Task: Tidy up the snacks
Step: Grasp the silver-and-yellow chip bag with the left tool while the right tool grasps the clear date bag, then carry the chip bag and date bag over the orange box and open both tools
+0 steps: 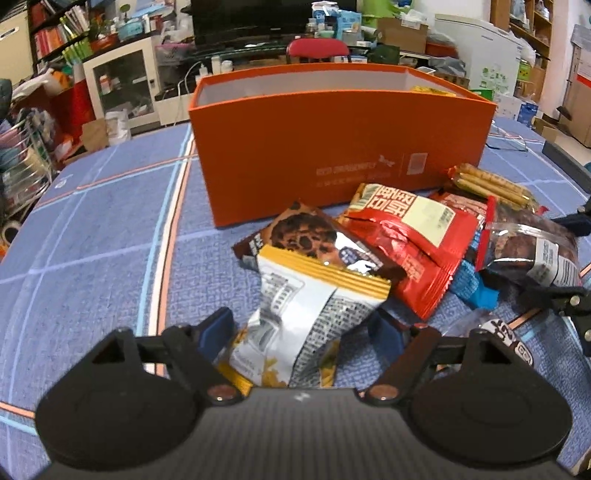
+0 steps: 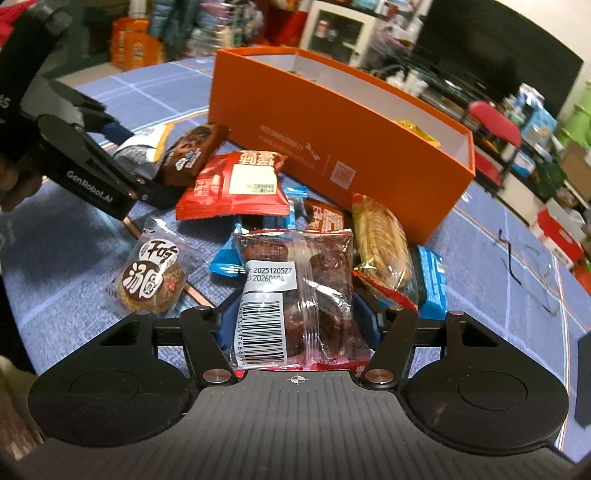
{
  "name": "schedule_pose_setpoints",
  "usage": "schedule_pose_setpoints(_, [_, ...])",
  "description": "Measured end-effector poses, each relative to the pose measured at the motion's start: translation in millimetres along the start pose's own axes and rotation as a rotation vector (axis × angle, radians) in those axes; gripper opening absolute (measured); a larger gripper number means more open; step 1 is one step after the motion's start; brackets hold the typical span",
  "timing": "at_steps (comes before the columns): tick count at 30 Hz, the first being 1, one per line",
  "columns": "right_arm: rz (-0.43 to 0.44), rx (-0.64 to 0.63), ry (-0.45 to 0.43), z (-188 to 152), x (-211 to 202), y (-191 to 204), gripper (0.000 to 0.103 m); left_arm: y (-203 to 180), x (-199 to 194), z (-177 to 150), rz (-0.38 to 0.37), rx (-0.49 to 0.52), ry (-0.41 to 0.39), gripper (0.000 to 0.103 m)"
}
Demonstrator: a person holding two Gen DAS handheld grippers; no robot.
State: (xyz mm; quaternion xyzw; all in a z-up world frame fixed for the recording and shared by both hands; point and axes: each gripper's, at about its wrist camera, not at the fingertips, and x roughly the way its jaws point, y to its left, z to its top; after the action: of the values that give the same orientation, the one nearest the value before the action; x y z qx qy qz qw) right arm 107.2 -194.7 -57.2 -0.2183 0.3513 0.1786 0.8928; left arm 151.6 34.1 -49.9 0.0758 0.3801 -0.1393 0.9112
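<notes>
Cluttered living room of a home: table under a blue cloth [image 1: 92,229], dark television [image 1: 273,18] on a glass stand, white cabinet [image 1: 125,81], bookshelf [image 1: 55,33], red chair [image 1: 317,50], stacked cartons [image 1: 402,35] along the walls.

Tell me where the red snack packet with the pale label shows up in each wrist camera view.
Left wrist view: the red snack packet lies right of centre, just before the orange box, beside the chocolate cookie packet.
Right wrist view: the same packet lies left of centre, above the clear bag of dark fruit.
Shared landmark: the orange box, standing behind the snack pile in both views.
</notes>
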Motion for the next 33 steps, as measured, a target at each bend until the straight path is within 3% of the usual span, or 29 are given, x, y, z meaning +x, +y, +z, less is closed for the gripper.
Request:
schedule_pose_setpoints(6, [-0.039, -0.009, 0.025, 1.9, 1.0, 13.8, 0.051, 10.2, -3.1, -5.1, -0.023, -0.007, -0.001, 0.081])
schedule_pose_setpoints(12, [-0.038, 0.019, 0.022, 3.3, 1.0, 11.9, 0.05, 15.1, -7.8, -4.5, -0.045, -0.009, -0.001, 0.056])
schedule_pose_setpoints(19, [-0.017, 0.053, 0.012, 2.5, -2.9, 6.3, 0.048, 11.6, -11.0, -1.9, -0.047, -0.02, 0.001, 0.047])
schedule_pose_setpoints(33, [-0.057, 0.149, -0.007, 9.3, -12.2, 2.6, 0.047, 7.0, -22.9, 1.7, -0.008, -0.036, -0.022, 0.046])
